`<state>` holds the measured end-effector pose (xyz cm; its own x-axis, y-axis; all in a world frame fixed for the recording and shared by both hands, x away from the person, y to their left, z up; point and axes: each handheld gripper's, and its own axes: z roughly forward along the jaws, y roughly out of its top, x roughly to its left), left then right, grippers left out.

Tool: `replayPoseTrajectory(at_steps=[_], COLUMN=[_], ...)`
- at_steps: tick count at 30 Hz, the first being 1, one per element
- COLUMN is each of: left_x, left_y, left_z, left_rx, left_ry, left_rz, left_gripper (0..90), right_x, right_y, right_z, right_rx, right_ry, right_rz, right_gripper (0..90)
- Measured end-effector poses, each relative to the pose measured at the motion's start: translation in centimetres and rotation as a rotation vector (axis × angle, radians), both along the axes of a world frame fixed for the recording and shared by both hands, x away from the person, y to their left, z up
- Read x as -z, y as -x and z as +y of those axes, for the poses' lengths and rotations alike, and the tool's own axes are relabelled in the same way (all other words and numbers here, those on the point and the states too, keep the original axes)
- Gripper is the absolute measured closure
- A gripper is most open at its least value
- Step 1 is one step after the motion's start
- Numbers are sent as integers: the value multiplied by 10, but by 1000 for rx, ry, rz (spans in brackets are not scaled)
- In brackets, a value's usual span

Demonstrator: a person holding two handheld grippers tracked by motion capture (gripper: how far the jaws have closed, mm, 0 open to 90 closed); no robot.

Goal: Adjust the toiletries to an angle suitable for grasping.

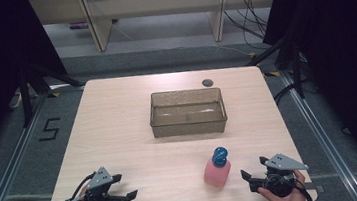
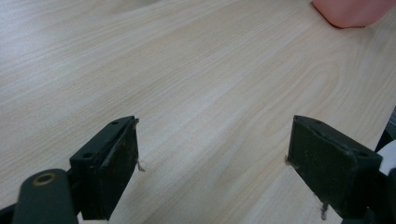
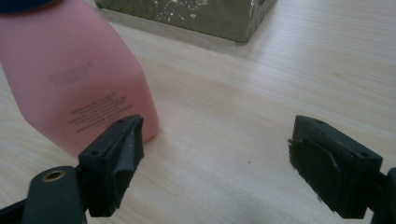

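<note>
- High view: the right gripper (image 1: 253,179) sits at the near edge of the table (image 1: 119,132), its jaws spread apart and holding nothing. The pink bottle (image 1: 217,173) with a blue cap (image 1: 219,156) stands upright just beside it, on the side its jaws point toward and slightly ahead, close but not touching as far as can be seen. Well beyond the bottle, farther from both grippers, is a translucent brown bin (image 1: 188,112) that looks empty. The left gripper (image 1: 124,187) rests near the opposite near corner, well apart from the bottle, jaws also spread and empty.
- Left gripper view: the left gripper (image 2: 212,163) has both jaws wide over bare wood, nothing between them. A corner of the pink bottle (image 2: 355,11) shows far ahead and off to one side.
- Right gripper view: the right gripper (image 3: 215,163) is open with only tabletop between the jaws. The pink bottle (image 3: 79,88) stands just beyond one jaw, outside the gap, so it isn't lined up for a grasp. The bin (image 3: 196,14) lies farther ahead.
- Progress, as a judgement: the work seems barely started. The bottle is not yet gripped or lifted; if it is meant for the bin, aligning, closing, carrying and releasing all remain.
</note>
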<state>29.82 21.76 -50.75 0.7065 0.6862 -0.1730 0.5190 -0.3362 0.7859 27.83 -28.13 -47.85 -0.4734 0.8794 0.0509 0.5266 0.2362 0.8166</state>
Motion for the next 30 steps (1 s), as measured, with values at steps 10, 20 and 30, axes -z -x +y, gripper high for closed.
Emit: replayPoseTrajectory(at_steps=[10,20,30], left_x=[0,0,0], left_y=[0,0,0], left_z=[1,0,1], left_rx=[3,-1,-1], left_ry=[-4,0,1], left_rz=[4,7,4], left_gripper=[156,156,156], right_x=[-6,-10,-19], right_y=[3,6,14], right_z=[3,8,12], right_rx=[-24,-43,-77], right_ry=[-43,-65,-76], right_rz=[-39,-66,-93], right_gripper=[196,198,204])
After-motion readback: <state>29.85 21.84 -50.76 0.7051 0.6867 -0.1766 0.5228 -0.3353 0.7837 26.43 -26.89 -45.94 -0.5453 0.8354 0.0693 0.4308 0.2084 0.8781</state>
